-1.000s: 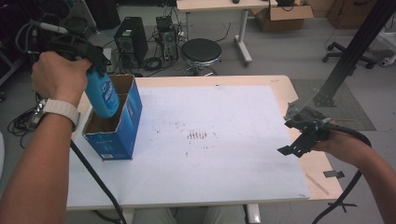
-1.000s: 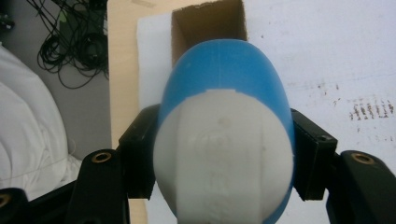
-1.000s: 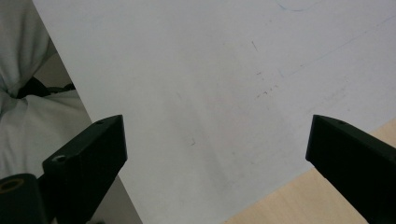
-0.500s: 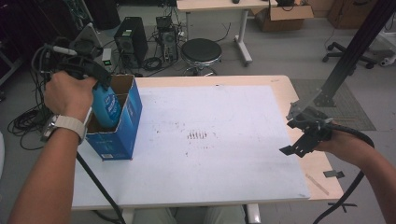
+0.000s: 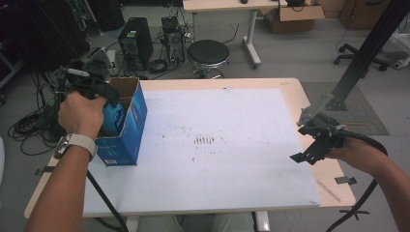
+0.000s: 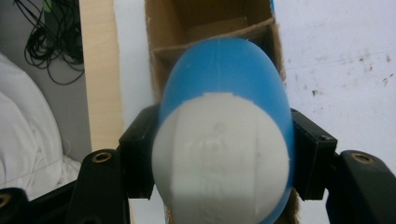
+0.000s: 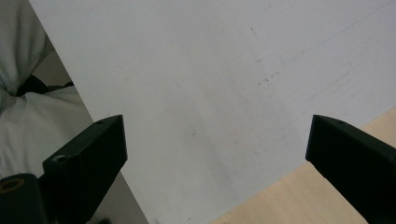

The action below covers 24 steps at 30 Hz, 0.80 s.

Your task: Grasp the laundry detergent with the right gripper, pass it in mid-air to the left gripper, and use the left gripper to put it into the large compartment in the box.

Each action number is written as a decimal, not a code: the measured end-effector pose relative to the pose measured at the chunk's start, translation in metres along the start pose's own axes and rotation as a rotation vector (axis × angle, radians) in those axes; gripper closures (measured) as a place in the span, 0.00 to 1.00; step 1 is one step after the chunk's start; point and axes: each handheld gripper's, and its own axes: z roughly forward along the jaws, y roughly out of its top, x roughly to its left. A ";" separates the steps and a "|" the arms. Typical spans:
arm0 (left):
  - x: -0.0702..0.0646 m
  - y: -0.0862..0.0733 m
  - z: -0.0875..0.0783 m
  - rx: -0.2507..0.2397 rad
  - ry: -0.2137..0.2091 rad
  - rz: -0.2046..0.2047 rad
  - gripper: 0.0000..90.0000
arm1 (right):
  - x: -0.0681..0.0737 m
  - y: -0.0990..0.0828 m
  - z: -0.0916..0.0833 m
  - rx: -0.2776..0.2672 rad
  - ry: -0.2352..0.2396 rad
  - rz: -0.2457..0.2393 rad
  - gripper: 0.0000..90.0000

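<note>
Over blue box point(image 5: 126, 126) at table's left edge, left tongs point(image 6: 219, 154) clamped on blue bottle point(image 6: 224, 154); right tongs point(image 7: 215, 154) wide, empty, near rt edge.

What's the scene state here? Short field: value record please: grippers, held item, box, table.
left gripper: shut on blue bottle, over the box
blue bottle: blue body, white end facing the camera, partly down inside the box
box: blue cardboard, open top, card dividers inside, at the table's left edge
right gripper: open, holding nothing, above the white sheet's edge
white sheet: covers most of the table, small dark marks mid-sheet
table: light wood
</note>
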 end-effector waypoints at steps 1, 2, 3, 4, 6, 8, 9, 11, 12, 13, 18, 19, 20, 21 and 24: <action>0.000 -0.001 0.002 0.000 0.000 0.004 0.43 | 0.000 0.000 0.000 0.001 0.001 0.002 0.06; 0.000 -0.002 0.005 0.001 -0.001 0.002 0.43 | 0.000 -0.001 0.001 0.003 0.001 0.004 0.06; 0.000 -0.002 0.007 0.005 -0.001 0.004 0.43 | 0.000 -0.001 0.001 0.003 0.003 0.003 0.06; 0.000 -0.003 0.010 0.010 -0.003 0.007 0.43 | 0.000 -0.002 0.002 0.003 0.004 0.002 0.06; 0.000 -0.005 0.014 0.011 -0.004 0.000 0.43 | 0.000 -0.002 0.003 0.009 0.006 0.006 0.06; 0.000 -0.005 0.017 0.019 -0.001 0.009 0.43 | 0.000 -0.002 0.004 0.010 0.007 0.006 0.06; 0.000 -0.006 0.019 0.022 0.001 0.012 0.43 | 0.000 -0.002 0.004 0.013 0.007 0.005 0.06; 0.000 -0.007 0.022 0.026 0.001 0.016 0.43 | 0.000 -0.001 0.004 0.009 0.008 0.002 0.06; 0.000 -0.008 0.024 0.029 0.001 0.016 0.43 | 0.000 -0.001 0.005 0.011 0.008 0.005 0.06; 0.000 -0.008 0.026 0.033 -0.001 0.012 0.43 | 0.000 -0.001 0.005 0.011 0.009 0.005 0.06; -0.001 -0.012 0.036 0.050 -0.003 0.013 0.43 | 0.000 -0.002 0.009 0.024 0.011 0.005 0.06; -0.001 -0.013 0.038 0.052 -0.002 0.011 0.43 | 0.000 -0.002 0.009 0.026 0.010 0.004 0.06; 0.000 -0.013 0.040 0.058 -0.003 0.015 0.43 | 0.000 -0.002 0.009 0.026 0.010 0.004 0.06; -0.001 -0.014 0.041 0.061 -0.004 0.013 0.43 | 0.000 -0.002 0.009 0.026 0.010 0.004 0.06; -0.001 -0.015 0.045 0.068 -0.008 0.015 0.43 | 0.000 -0.003 0.009 0.027 0.010 0.011 0.06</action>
